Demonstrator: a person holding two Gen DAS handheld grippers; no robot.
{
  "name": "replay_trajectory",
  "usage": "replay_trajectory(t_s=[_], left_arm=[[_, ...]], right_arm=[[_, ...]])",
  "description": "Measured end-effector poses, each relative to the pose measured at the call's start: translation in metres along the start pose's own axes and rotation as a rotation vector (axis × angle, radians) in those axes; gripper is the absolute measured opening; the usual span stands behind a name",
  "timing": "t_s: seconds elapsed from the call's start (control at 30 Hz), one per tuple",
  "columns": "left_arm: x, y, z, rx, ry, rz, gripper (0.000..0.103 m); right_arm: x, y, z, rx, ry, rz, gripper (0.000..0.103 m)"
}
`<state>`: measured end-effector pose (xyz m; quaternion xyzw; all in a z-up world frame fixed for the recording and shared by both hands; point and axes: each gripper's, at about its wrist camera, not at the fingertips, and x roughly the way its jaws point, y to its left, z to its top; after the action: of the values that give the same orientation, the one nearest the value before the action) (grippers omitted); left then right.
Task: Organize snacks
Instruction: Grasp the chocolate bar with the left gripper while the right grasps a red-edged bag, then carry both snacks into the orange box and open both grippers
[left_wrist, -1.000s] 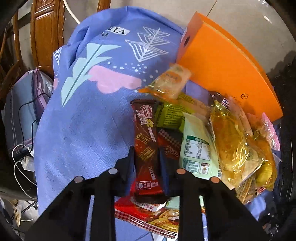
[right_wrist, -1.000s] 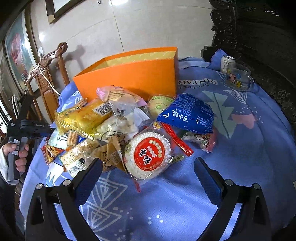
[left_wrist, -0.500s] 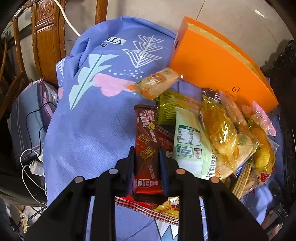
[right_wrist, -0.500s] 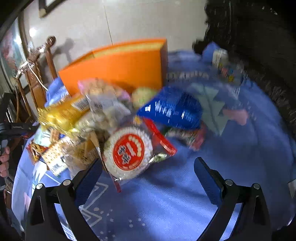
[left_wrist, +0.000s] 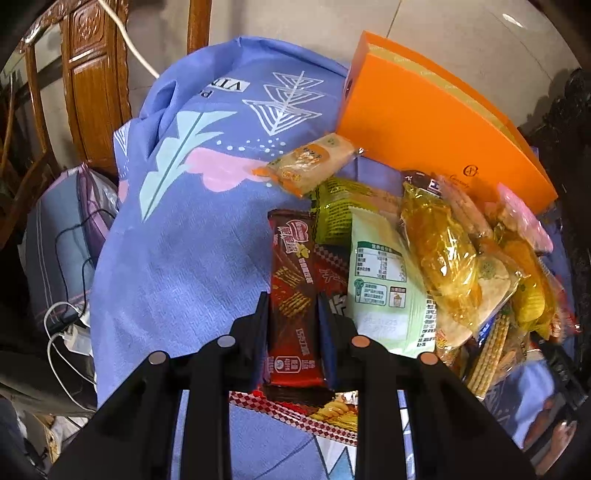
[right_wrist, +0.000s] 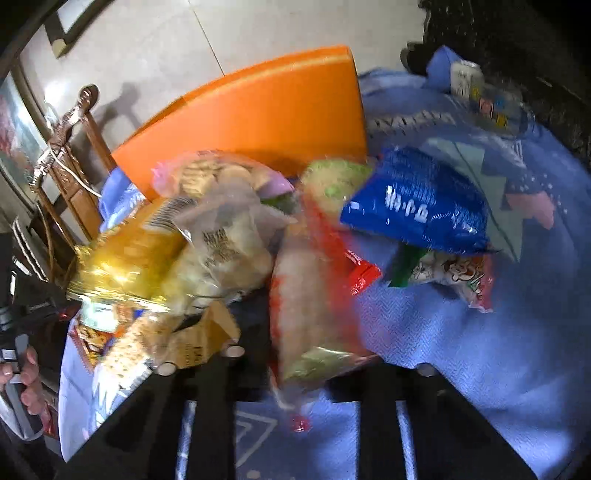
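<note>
A heap of snack packets lies on a blue patterned cloth (left_wrist: 177, 258) in front of an open orange box (left_wrist: 424, 122). My left gripper (left_wrist: 291, 314) is shut on a dark red chocolate wafer bar (left_wrist: 291, 288) and holds it over the heap's left edge. My right gripper (right_wrist: 295, 365) is shut on the round rice cracker pack (right_wrist: 306, 295) with a red label, seen edge-on and blurred. A blue bag (right_wrist: 417, 206) and a gold packet (right_wrist: 129, 258) lie beside it. The orange box (right_wrist: 258, 110) stands behind.
Wooden chairs (left_wrist: 92, 85) stand past the table's far edge, with cables and a bag (left_wrist: 59, 236) below. A can and a glass dish (right_wrist: 484, 96) sit at the back right. A small orange cracker packet (left_wrist: 310, 162) lies alone near the box.
My right gripper has closed on the round rice cracker pack and tipped it up; it was wide open before. My left gripper keeps the wafer bar and has lifted and drawn back slightly.
</note>
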<state>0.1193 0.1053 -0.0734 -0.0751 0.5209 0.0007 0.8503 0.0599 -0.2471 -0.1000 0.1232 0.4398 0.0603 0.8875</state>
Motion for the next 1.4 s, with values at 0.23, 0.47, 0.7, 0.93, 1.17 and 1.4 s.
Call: replay_trajectory(t_s=[0.23, 0.47, 0.7, 0.93, 1.17, 1.4], left_arm=[[-0.015, 0.003, -0.002, -0.002, -0.036, -0.008, 0.024], [-0.049, -0.001, -0.002, 0.019, -0.100, -0.023, 0.024], [-0.078, -0.021, 0.006, 0.070, -0.152, -0.021, 0.024], [-0.106, -0.075, 0.054, 0.154, -0.247, -0.048, 0.024], [-0.093, -0.132, 0.124, 0.199, -0.288, -0.095, 0.024], [-0.026, -0.162, 0.174, 0.198, -0.212, -0.088, 0.024]], right_arm=[[-0.047, -0.017, -0.003, 0.042, -0.100, 0.060, 0.018], [-0.073, -0.028, 0.011, 0.054, -0.149, 0.096, 0.018], [-0.087, -0.009, 0.030, -0.008, -0.180, 0.120, 0.018], [-0.097, 0.024, 0.087, -0.084, -0.245, 0.158, 0.018], [-0.059, 0.043, 0.163, -0.112, -0.262, 0.147, 0.018], [0.015, 0.041, 0.211, -0.093, -0.202, 0.105, 0.018]])
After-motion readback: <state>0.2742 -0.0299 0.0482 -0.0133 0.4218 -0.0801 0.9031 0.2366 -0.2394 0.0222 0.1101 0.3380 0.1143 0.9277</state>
